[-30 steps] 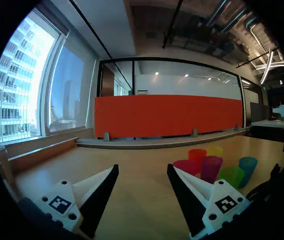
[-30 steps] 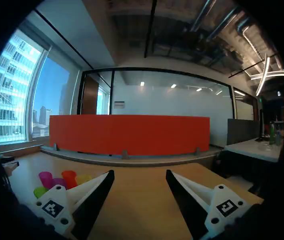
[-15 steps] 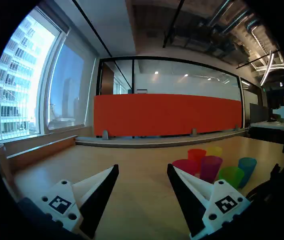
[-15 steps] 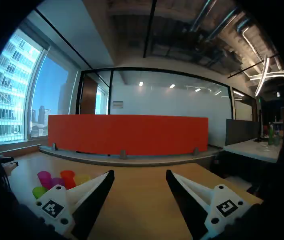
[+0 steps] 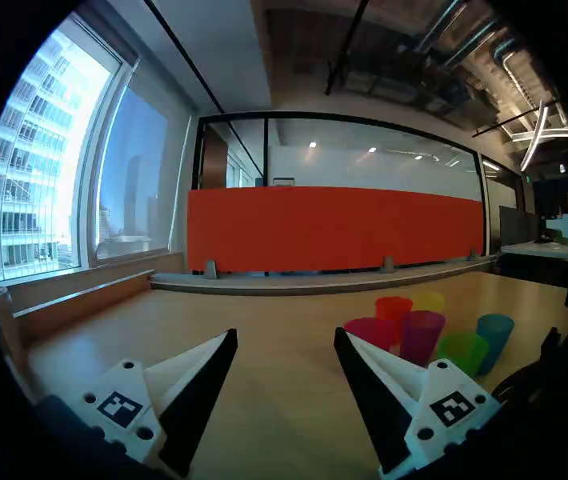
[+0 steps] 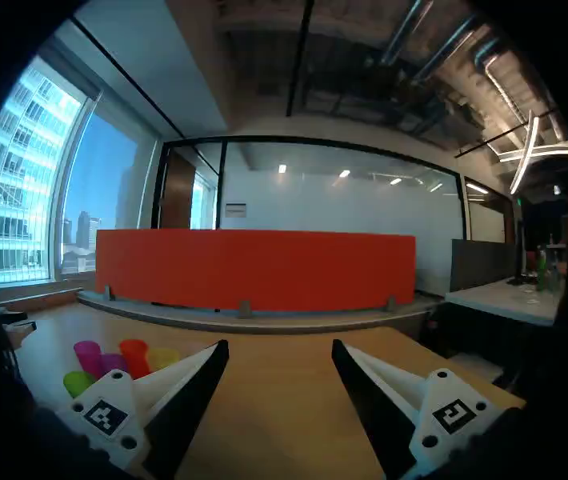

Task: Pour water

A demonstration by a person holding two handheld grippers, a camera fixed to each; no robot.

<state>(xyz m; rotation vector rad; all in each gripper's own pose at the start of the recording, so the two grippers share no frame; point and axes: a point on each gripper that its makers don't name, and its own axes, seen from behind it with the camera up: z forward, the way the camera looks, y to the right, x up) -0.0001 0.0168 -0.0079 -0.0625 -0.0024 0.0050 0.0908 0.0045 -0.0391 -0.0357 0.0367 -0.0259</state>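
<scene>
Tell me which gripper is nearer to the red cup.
Left, probably. The red cup stands ahead and to the right of the left gripper and looks larger there; for the right gripper it sits smaller, off to the left.

The left gripper [image 5: 284,332] is pointing forward, roughly level, its two fingers [image 5: 200,384] gaping wide apart with their black inner faces turned toward each other. The right gripper [image 6: 280,344] is pointing forward in the same way, its fingers [image 6: 372,400] likewise standing wide apart.
</scene>
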